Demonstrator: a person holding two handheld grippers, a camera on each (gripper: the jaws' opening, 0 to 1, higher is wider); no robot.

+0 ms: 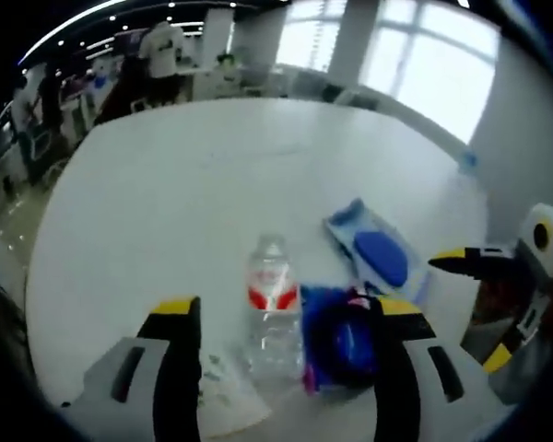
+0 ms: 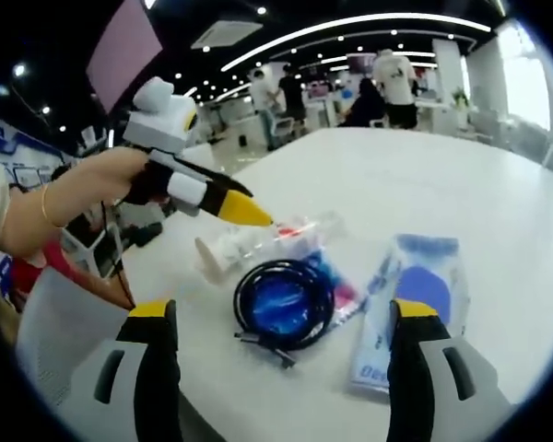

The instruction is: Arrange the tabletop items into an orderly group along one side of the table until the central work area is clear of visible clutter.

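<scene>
Hovering both grippers over a small cluster on the white surface (image 1: 166,203).
We see our left gripper (image 1: 286,318) and right gripper (image 2: 281,318) with jaws released, gripping nothing. A clear water bottle (image 1: 272,308) lies beside a black cable coil (image 2: 284,302) on blue packaging, with a blue-and-white packet (image 2: 415,295) just beside them.
</scene>
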